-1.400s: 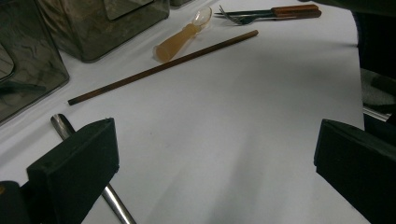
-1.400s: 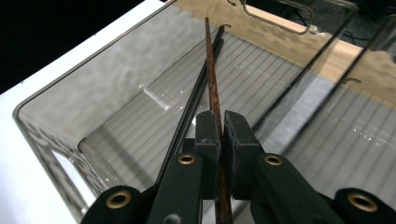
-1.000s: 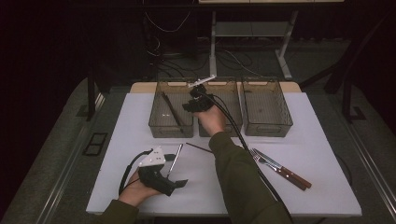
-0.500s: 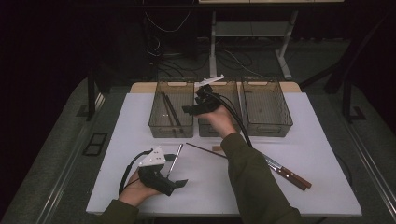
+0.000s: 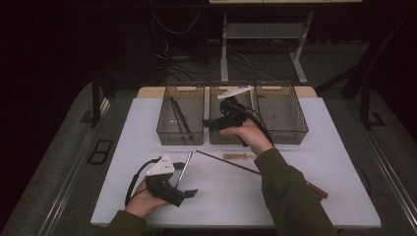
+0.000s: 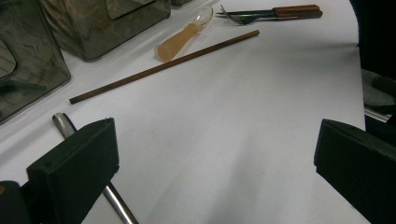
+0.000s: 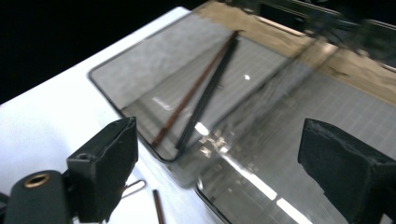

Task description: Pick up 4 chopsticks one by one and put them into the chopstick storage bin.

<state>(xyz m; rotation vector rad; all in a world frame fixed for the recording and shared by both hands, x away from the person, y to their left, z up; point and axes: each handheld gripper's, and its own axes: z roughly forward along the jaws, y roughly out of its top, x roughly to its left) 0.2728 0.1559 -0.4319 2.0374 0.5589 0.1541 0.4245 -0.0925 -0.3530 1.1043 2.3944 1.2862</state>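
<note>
My right gripper (image 5: 212,123) hovers open and holds nothing, low over the front of the middle clear bin (image 5: 227,140), its jaws turned toward the left bin (image 5: 167,132). In the right gripper view that left bin (image 7: 140,88) holds a brown and a black chopstick (image 7: 205,93). My left gripper (image 5: 188,193) rests open on the white table near the front left. Between and beyond its jaws in the left gripper view lie a metal utensil handle (image 6: 114,200), a brown chopstick (image 6: 163,66), an orange-handled spoon (image 6: 182,39) and a wood-handled fork and knife (image 6: 275,11).
A third clear bin (image 5: 295,133) stands at the back right. The brown chopstick (image 5: 227,162) and spoon (image 5: 239,156) lie mid-table, just in front of the bins. The person's right forearm covers most of the fork and knife (image 5: 317,190). The table's front edge is close to the left hand.
The right gripper has drawn back a little from the bins, toward the person and slightly right. The left gripper has stayed where it was.
</note>
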